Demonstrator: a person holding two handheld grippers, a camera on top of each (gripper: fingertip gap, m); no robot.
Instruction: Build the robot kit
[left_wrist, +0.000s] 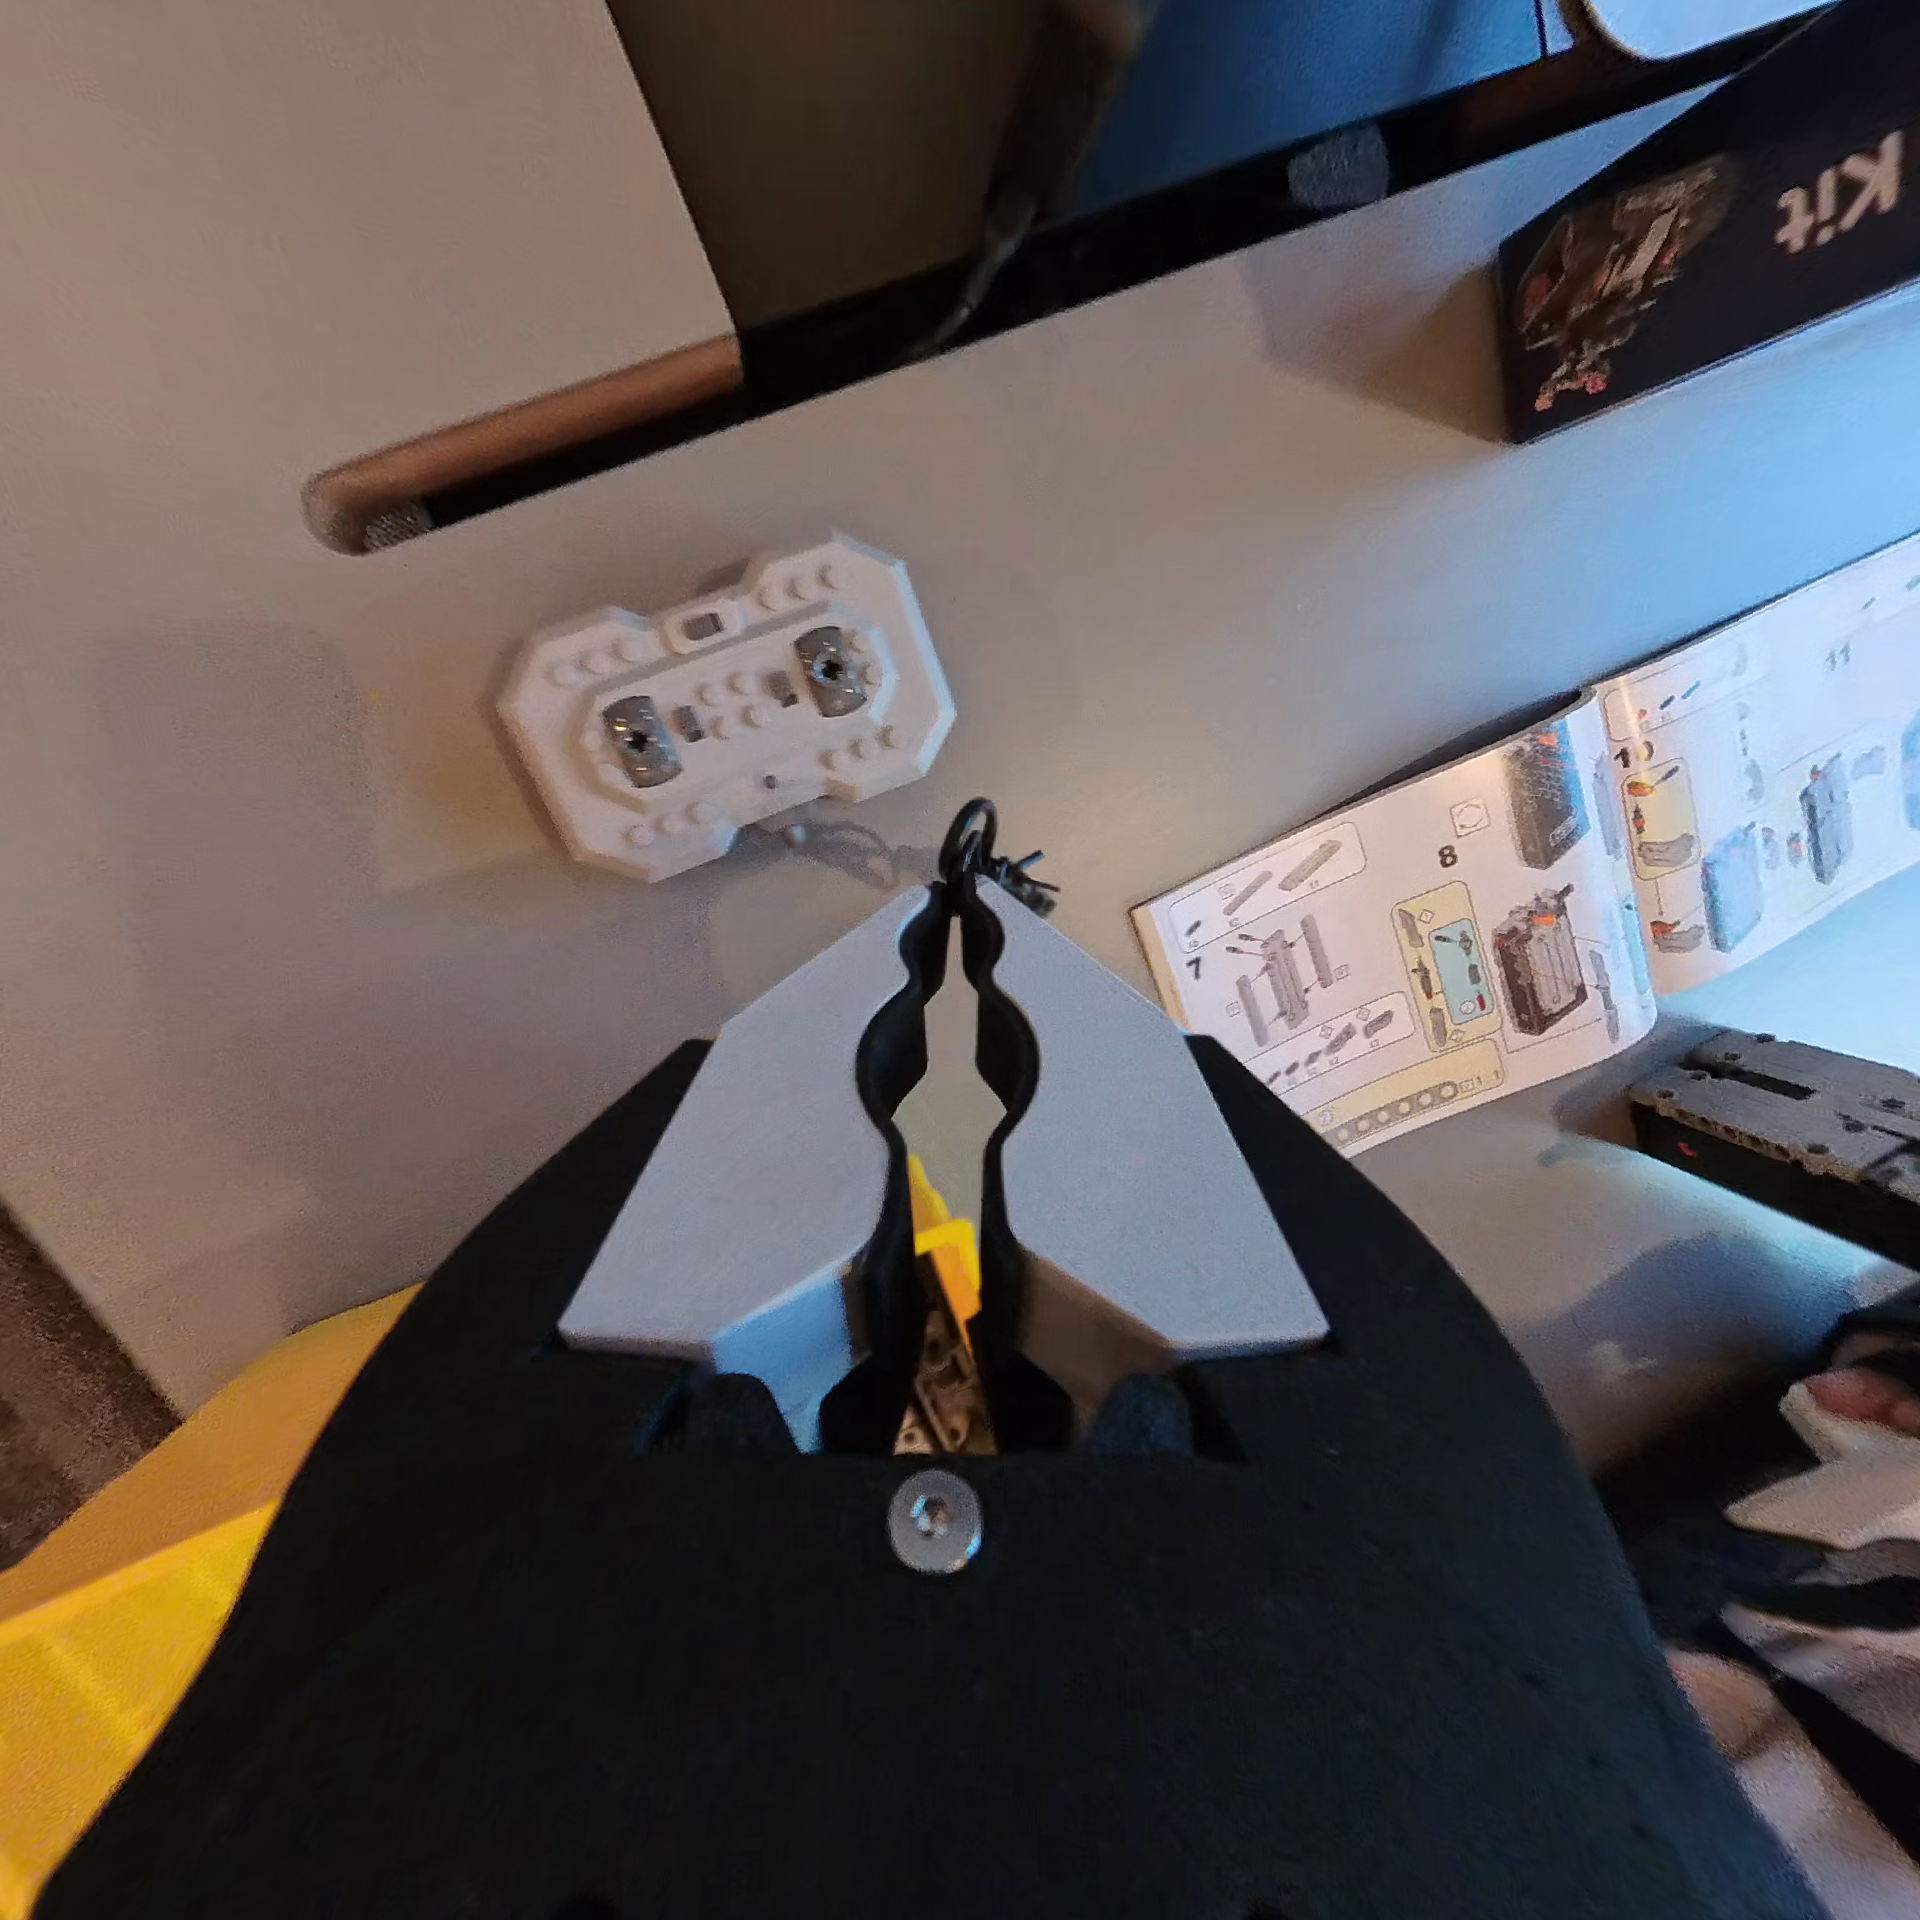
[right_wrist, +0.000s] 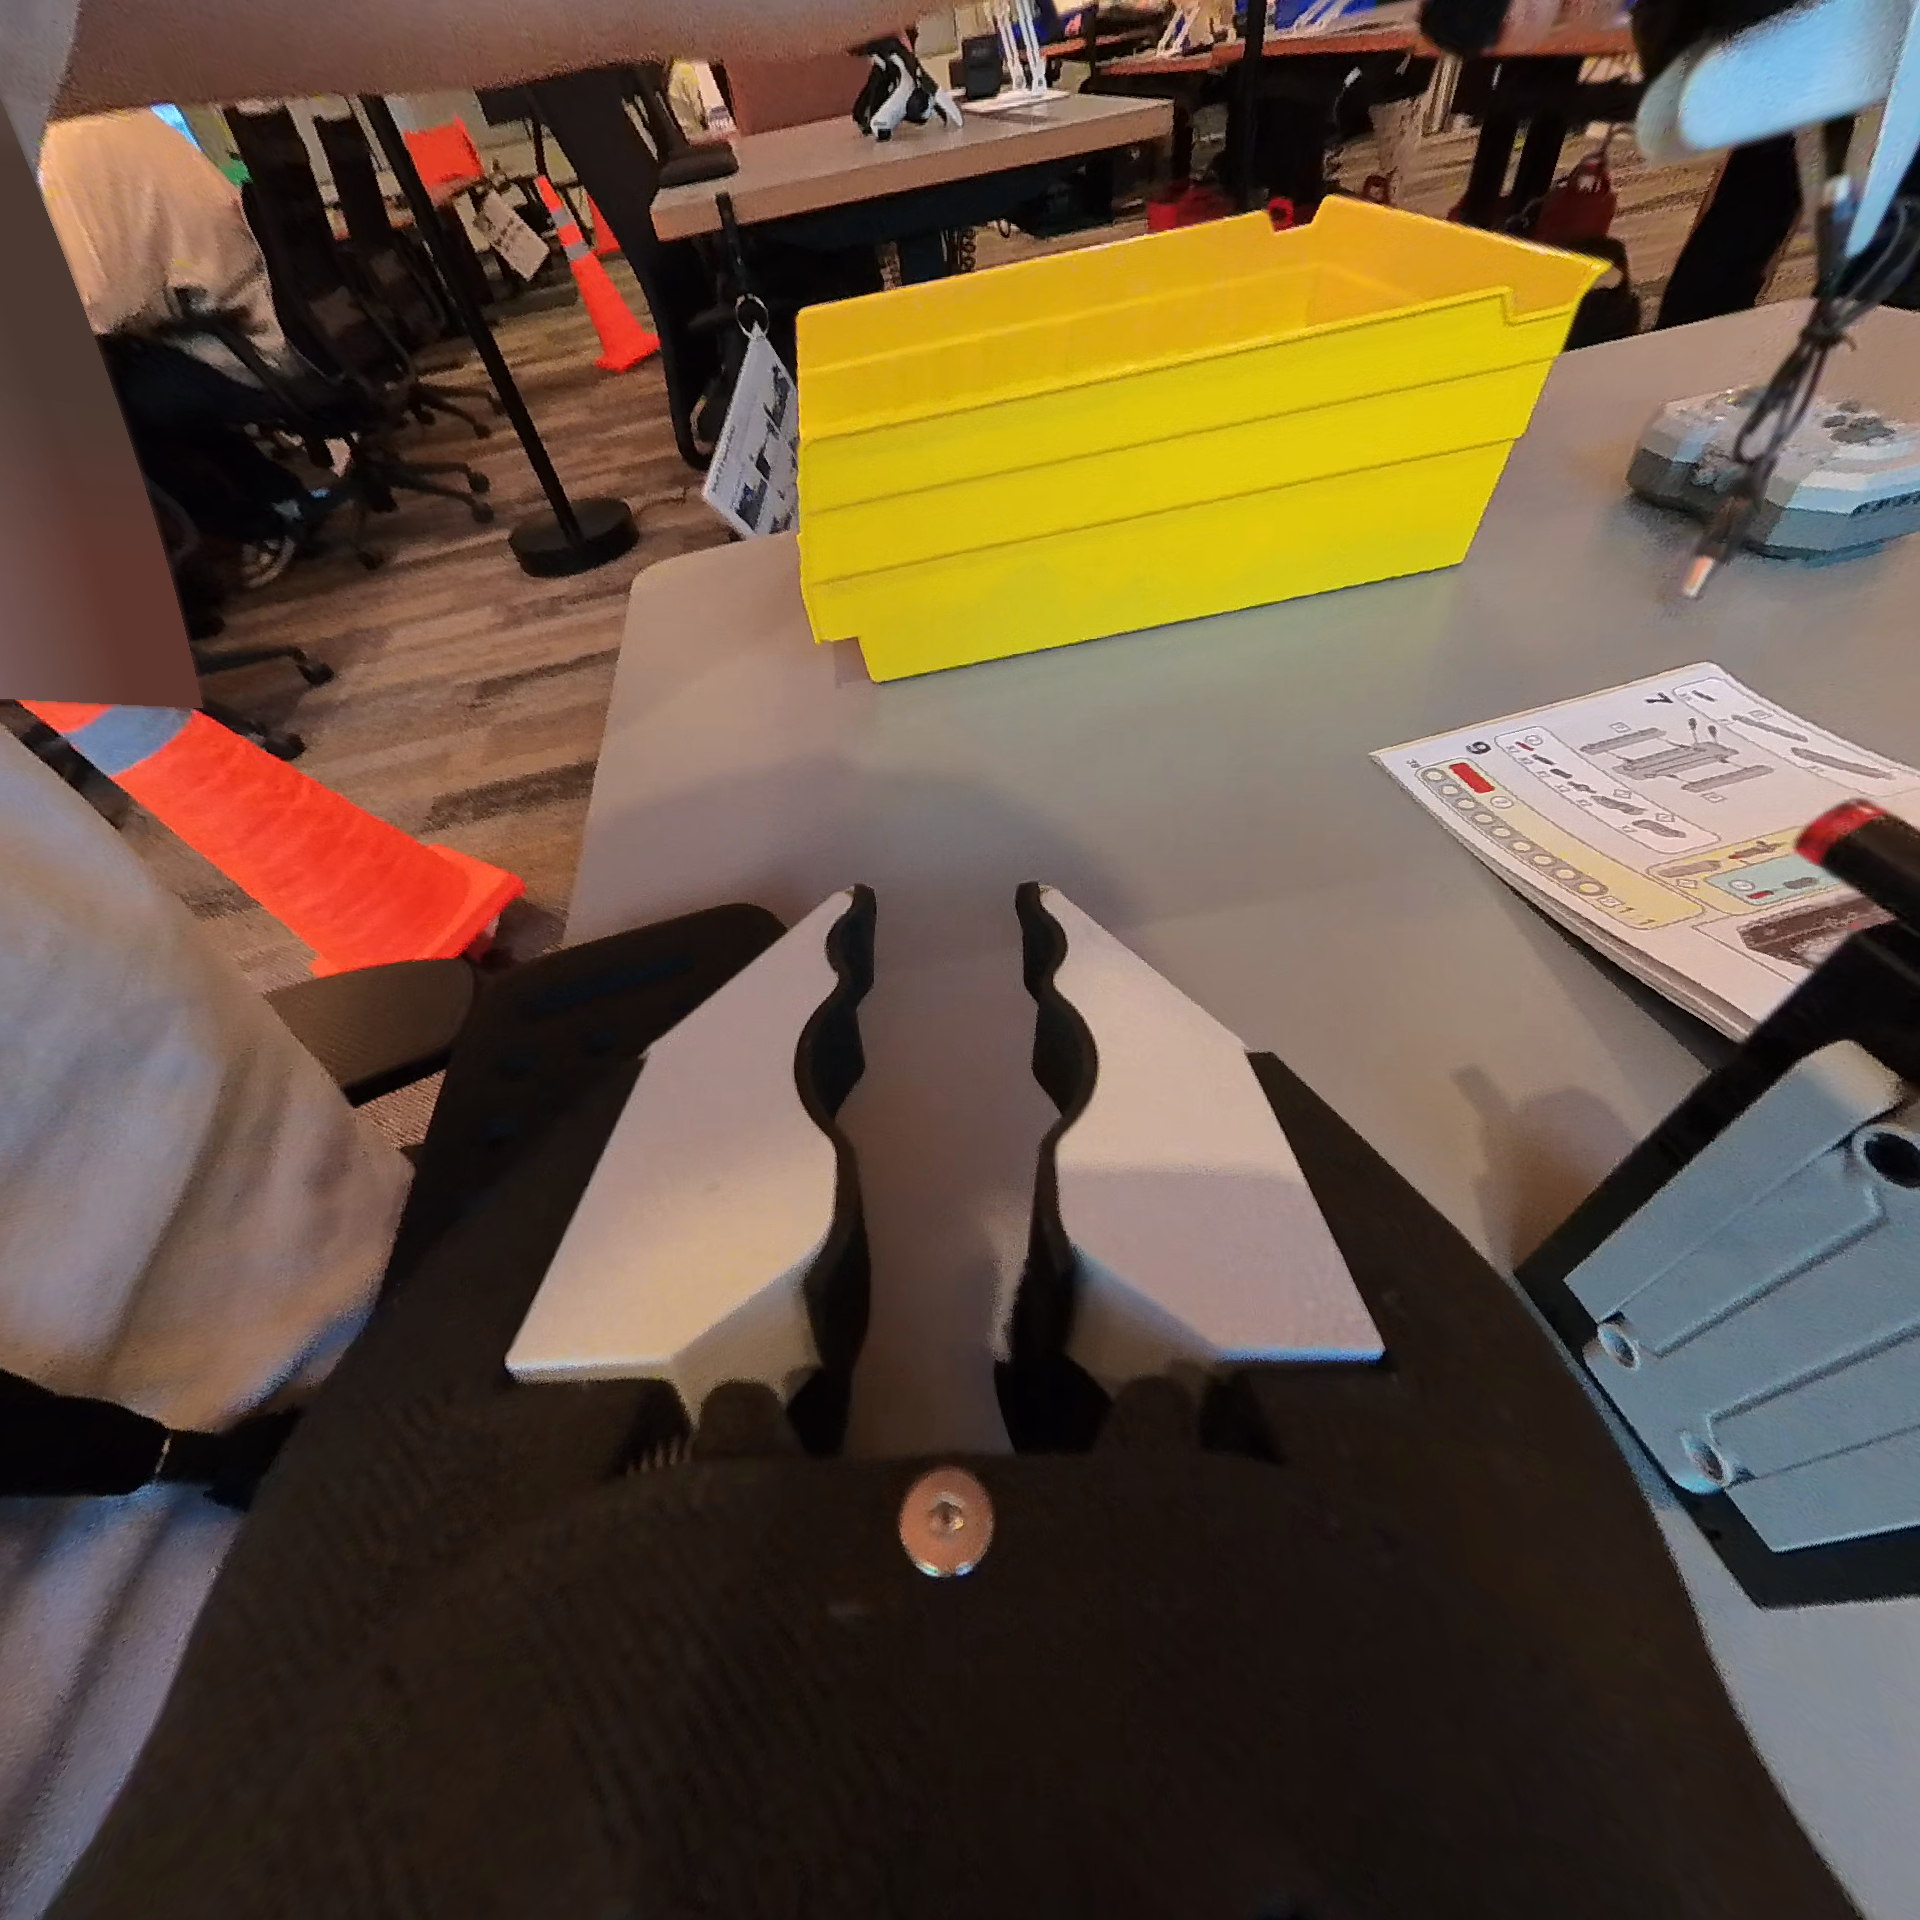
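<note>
Left gripper (left_wrist: 961, 894): fingertips pinched together on a thin black cable (left_wrist: 977, 847), its looped, tied bundle poking out just past the tips. Held above the grey table (left_wrist: 1143, 499), near a white studded remote-control unit (left_wrist: 724, 720) lying flat with two grey levers. In the right wrist view, the same cable (right_wrist: 1808, 353) hanging down in front of the remote (right_wrist: 1787, 468), metal plug end dangling close to the tabletop.

Right gripper (right_wrist: 945, 904): fingers apart, nothing between them, low over a bare stretch of table (right_wrist: 1039, 748). Yellow plastic bin (right_wrist: 1143, 457) straight ahead, well apart from the tips. Open instruction booklet (right_wrist: 1621, 821) to the right; grey building-block motor unit (right_wrist: 1766, 1299) at the right edge, just beside the gripper body.

Also present: black kit box (left_wrist: 1704, 270) at the far side, dark brick-built assembly (left_wrist: 1787, 1122) beside the booklet (left_wrist: 1455, 935).

Risks, as judged: grip on the cable very slight, right at the tips, so slipping out likely under any tug. Dangling plug liable to snag on the remote's studs or levers and drag it. Loose bundle apt to unravel if shaken.
</note>
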